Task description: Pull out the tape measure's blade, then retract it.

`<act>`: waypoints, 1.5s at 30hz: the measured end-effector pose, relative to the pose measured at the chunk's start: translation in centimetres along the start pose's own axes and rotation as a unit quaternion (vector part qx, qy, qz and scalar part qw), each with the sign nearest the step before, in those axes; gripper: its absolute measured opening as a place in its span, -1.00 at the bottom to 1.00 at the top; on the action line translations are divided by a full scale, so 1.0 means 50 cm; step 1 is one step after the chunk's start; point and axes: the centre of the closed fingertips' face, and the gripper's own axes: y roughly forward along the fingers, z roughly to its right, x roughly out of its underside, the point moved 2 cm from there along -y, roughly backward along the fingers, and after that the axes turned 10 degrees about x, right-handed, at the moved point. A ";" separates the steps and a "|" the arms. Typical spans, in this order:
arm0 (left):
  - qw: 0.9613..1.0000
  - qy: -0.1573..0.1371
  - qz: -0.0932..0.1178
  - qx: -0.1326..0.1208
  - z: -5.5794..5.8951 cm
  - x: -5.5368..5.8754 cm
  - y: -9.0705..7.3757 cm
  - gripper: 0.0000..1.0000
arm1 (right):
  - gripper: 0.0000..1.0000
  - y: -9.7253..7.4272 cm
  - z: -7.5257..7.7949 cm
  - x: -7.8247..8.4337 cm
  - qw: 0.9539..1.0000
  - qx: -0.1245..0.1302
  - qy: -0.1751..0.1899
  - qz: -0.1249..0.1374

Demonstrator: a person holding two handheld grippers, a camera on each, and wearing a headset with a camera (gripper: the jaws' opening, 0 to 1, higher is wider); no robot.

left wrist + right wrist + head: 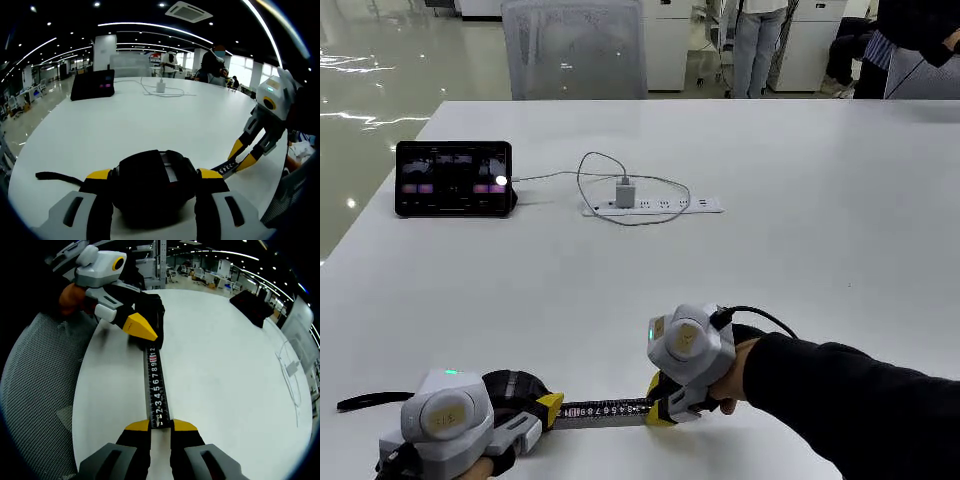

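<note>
A black tape measure case (516, 391) lies near the table's front left, and my left gripper (542, 412) is shut on it; in the left gripper view the case (150, 185) sits between the yellow-tipped jaws. A short length of dark blade (602, 410) with white numerals runs flat along the table from the case to my right gripper (660, 410). The right gripper is shut on the blade's end (159, 421), and its own view shows the blade (155, 385) stretching back to the case (150, 310). A black wrist strap (370, 401) trails left from the case.
A black tablet (453, 178) stands at the back left. A white power strip (655, 206) with a charger and looped cable (610, 185) lies mid-table. A mesh chair back (574, 48) stands behind the far edge, with people beyond at the right.
</note>
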 end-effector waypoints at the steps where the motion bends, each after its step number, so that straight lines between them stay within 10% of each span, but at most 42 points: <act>1: 1.000 0.000 0.000 0.000 0.000 0.000 0.000 0.24 | -0.80 0.001 0.000 -0.001 1.000 0.000 -0.001 0.001; 45: 1.000 -0.001 -0.001 -0.002 0.000 0.001 -0.002 0.24 | -0.80 0.031 -0.007 -0.054 0.999 0.012 0.001 0.031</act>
